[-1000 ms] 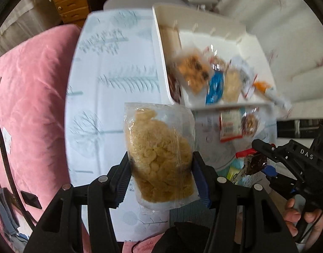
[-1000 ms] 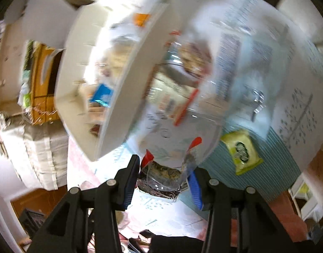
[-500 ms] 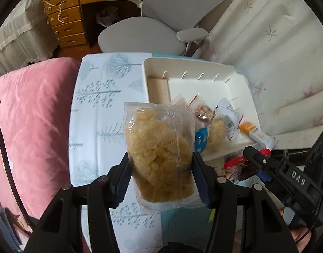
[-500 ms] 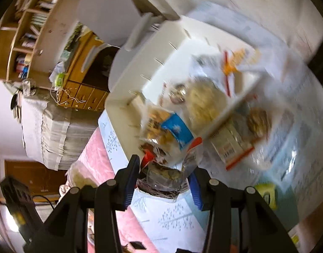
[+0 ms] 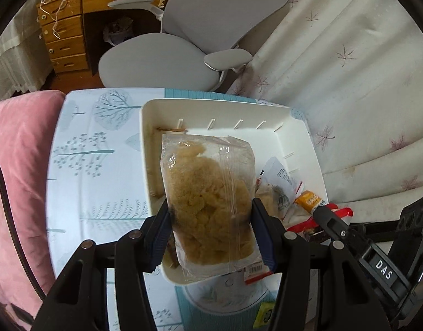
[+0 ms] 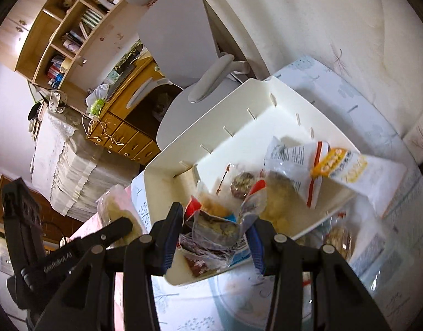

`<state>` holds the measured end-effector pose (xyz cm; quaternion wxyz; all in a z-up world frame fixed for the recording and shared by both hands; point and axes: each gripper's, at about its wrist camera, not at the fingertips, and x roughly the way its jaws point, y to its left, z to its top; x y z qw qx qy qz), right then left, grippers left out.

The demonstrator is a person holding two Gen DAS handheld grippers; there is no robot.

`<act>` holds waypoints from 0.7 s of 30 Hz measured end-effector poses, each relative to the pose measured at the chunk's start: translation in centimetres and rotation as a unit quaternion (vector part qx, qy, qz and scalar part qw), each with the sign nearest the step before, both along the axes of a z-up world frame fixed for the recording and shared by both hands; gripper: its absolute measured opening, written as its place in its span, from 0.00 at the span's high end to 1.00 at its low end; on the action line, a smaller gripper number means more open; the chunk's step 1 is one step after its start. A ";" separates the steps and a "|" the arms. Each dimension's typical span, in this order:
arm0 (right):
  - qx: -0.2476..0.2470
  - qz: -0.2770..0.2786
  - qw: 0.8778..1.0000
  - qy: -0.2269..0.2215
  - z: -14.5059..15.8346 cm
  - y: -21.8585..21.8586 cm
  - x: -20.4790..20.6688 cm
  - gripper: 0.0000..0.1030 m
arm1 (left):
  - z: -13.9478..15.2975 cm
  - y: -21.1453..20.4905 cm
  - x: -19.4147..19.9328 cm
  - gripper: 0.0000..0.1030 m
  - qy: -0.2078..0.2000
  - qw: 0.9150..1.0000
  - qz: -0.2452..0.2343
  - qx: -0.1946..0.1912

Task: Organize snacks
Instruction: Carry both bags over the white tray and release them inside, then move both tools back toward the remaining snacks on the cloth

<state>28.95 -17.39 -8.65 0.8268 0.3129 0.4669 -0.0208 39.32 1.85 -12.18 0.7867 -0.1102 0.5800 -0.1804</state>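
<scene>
- Far left, left wrist view: pink cushion (image 5: 15,165) against a table under a pale tree-print cloth (image 5: 95,171).
- Behind the table: wooden desk with drawers (image 5: 65,35) and a grey office chair (image 5: 184,41); wooden bookshelves (image 6: 62,35) above the desk in the right wrist view.
- Centre of the cloth: white tray (image 5: 211,104), slotted along its far wall, snack packets heaped at its near right end.
- Left gripper (image 5: 211,234) clamped on a clear bag of pale puffed snacks (image 5: 208,201), upright over the tray's near left part.
- Right gripper (image 6: 215,240) clamped on a crumpled clear wrapper with red corners (image 6: 211,234), over the tray's near edge.
- Right of the tray: cream leaf-print drapery (image 5: 349,82).
- Hard to read: packets under the bag hidden; orange-labelled packet (image 6: 333,162) blurred; small yellow packet (image 5: 262,315) cut off by the gripper.
</scene>
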 end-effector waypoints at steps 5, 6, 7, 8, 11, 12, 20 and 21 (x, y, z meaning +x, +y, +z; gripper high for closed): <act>0.006 0.003 1.000 -0.001 -0.7 -0.8 0.4 0.52 | -0.5 -1.2 0.3 0.33 -0.011 1.000 -0.011 0.013; 0.006 -0.001 1.000 0.005 -0.8 -1.0 0.5 0.51 | -0.4 -1.2 0.3 0.30 -0.012 1.000 -0.012 0.014; 0.008 -0.004 1.000 0.006 -0.8 -1.2 0.5 0.51 | -0.2 -1.2 0.2 0.28 -0.015 1.000 -0.013 0.013; 0.011 -0.007 1.000 0.006 -0.8 -1.3 0.5 0.50 | 0.0 -1.2 0.0 0.28 -0.017 1.000 -0.015 0.012; 0.006 -0.017 1.000 0.007 -0.5 -1.5 0.2 0.44 | 0.7 -0.9 -0.5 0.26 -0.019 1.000 -0.018 0.015; 0.003 -0.020 1.000 0.005 -0.3 -1.5 -0.1 0.43 | 0.9 -0.7 -0.8 0.26 -0.021 0.999 -0.018 0.017; -0.005 -0.026 1.000 -0.009 2.5 -0.5 -3.2 0.40 | 3.7 1.6 -4.5 0.23 -0.030 0.999 -0.023 0.014; -0.004 -0.026 1.000 -0.011 2.9 -0.2 -3.9 0.40 | 4.0 1.8 -5.1 0.22 -0.031 0.999 -0.025 0.013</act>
